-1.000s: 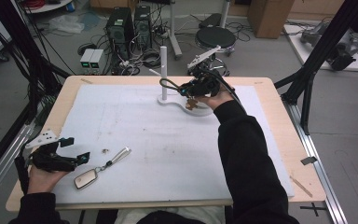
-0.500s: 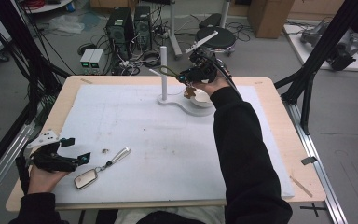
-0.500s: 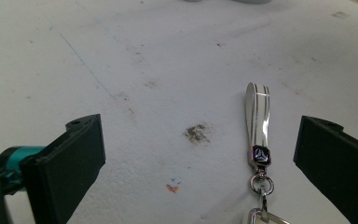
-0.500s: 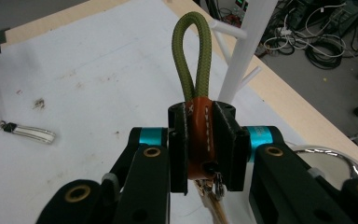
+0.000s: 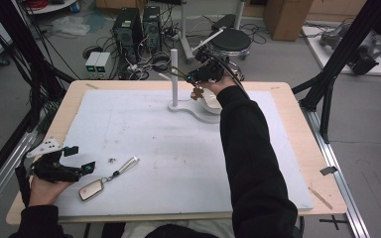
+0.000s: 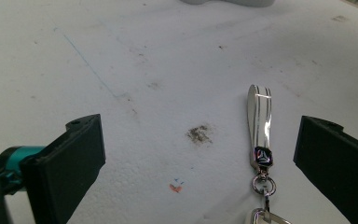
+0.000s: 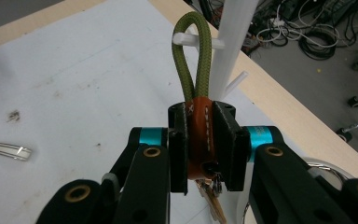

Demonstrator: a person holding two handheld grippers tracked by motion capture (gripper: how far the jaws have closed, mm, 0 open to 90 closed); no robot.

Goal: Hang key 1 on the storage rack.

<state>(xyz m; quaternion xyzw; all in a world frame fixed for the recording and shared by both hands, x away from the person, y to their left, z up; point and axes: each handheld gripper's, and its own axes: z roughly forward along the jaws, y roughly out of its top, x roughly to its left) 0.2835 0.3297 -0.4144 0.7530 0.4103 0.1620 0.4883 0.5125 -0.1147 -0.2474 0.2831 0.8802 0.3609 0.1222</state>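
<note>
My right gripper point(image 5: 197, 78) is raised over the far middle of the table and is shut on the orange leather wrap of a keychain point(image 7: 199, 128). The keychain's olive rope loop point(image 7: 193, 56) reaches an upper peg point(image 7: 214, 43) of the white stand point(image 5: 174, 74). I cannot tell whether the peg goes through the loop. Keys point(image 5: 197, 93) dangle beneath the jaws. At the near left, my left gripper point(image 5: 81, 158) rests open on the mat. A silver strap keychain point(image 6: 259, 121) lies flat between its jaws point(image 6: 200, 158), closer to the right one, with its fob point(image 5: 92, 190) toward the hand.
The stand's white base point(image 5: 198, 111) widens into a round dish behind my right wrist. A white mat point(image 5: 168, 148) covers the wooden table point(image 5: 297, 114). Computers, cables and a stool lie on the floor beyond the far edge. Black frame legs point(image 5: 327, 94) stand at both sides.
My right gripper has lifted the rope keychain from near the dish and carried it up and left to the stand's post. The left hand and the silver keychain have stayed put.
</note>
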